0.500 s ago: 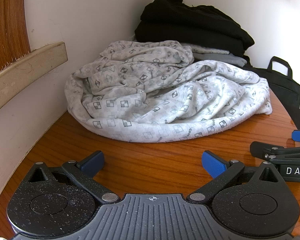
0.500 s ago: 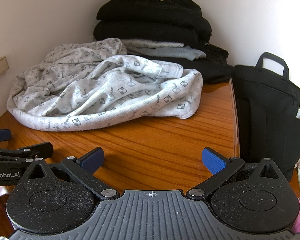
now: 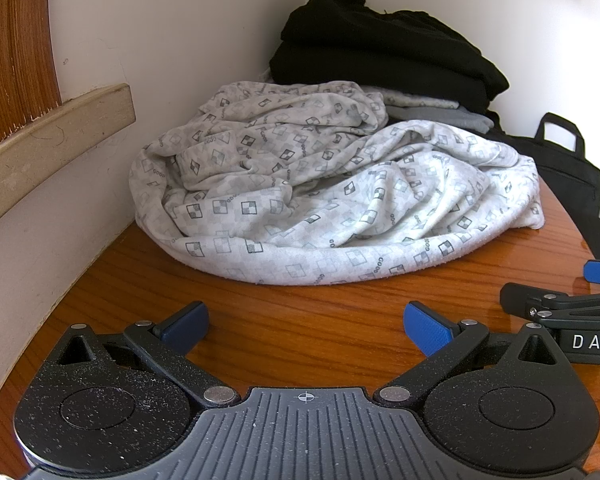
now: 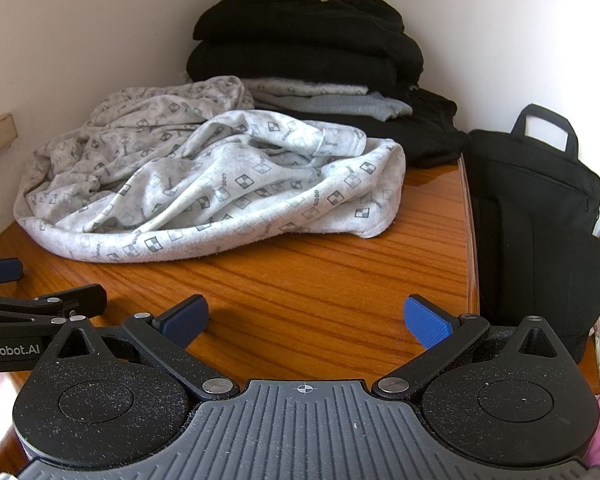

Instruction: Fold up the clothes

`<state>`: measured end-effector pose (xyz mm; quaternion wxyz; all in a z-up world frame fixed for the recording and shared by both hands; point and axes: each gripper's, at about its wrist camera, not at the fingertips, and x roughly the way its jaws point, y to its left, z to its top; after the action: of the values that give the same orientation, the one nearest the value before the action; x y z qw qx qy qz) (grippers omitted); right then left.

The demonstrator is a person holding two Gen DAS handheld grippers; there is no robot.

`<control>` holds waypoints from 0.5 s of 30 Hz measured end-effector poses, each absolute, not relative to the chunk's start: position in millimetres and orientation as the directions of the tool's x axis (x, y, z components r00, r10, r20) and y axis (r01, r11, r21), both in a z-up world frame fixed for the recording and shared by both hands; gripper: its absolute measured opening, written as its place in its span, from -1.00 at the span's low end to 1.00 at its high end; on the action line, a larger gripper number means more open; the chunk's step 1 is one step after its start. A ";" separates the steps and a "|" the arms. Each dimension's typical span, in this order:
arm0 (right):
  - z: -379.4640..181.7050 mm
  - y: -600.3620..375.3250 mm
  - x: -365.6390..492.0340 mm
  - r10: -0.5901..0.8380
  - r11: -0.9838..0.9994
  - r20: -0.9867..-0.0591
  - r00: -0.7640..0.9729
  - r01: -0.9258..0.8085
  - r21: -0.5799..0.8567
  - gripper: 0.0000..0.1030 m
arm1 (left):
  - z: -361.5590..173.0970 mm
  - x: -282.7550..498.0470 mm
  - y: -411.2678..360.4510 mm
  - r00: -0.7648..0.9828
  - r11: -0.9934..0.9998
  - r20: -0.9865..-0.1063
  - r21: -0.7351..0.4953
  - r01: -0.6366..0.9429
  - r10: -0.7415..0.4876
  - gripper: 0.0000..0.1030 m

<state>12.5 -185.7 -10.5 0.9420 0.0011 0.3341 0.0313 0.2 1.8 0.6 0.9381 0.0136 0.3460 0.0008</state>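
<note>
A crumpled pale grey garment point(image 3: 332, 200) point(image 4: 204, 184) printed with small checked squares lies in a heap on the wooden table point(image 3: 300, 320) point(image 4: 320, 280). My left gripper point(image 3: 306, 326) hovers in front of the heap, open, with nothing between its blue pads. My right gripper point(image 4: 306, 322) is beside it to the right, also open and empty, short of the garment's near hem. Each gripper's side shows at the edge of the other's view.
A stack of folded black and grey clothes point(image 3: 384, 52) point(image 4: 308, 60) fills the far corner against white walls. A black bag point(image 4: 540, 216) point(image 3: 568, 168) stands off the table's right edge. A wooden rail point(image 3: 52, 136) runs along the left wall.
</note>
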 end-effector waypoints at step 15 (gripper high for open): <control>-10.5 -186.0 12.4 0.060 0.998 -0.629 0.775 -0.058 0.023 1.00 | 0.3 0.4 1.6 0.761 1.000 -0.649 0.026 0.008 0.011 1.00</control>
<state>12.4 -186.0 -10.5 0.9420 0.0011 0.3341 0.0312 0.4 1.6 0.3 0.9381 0.0135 0.3460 0.0008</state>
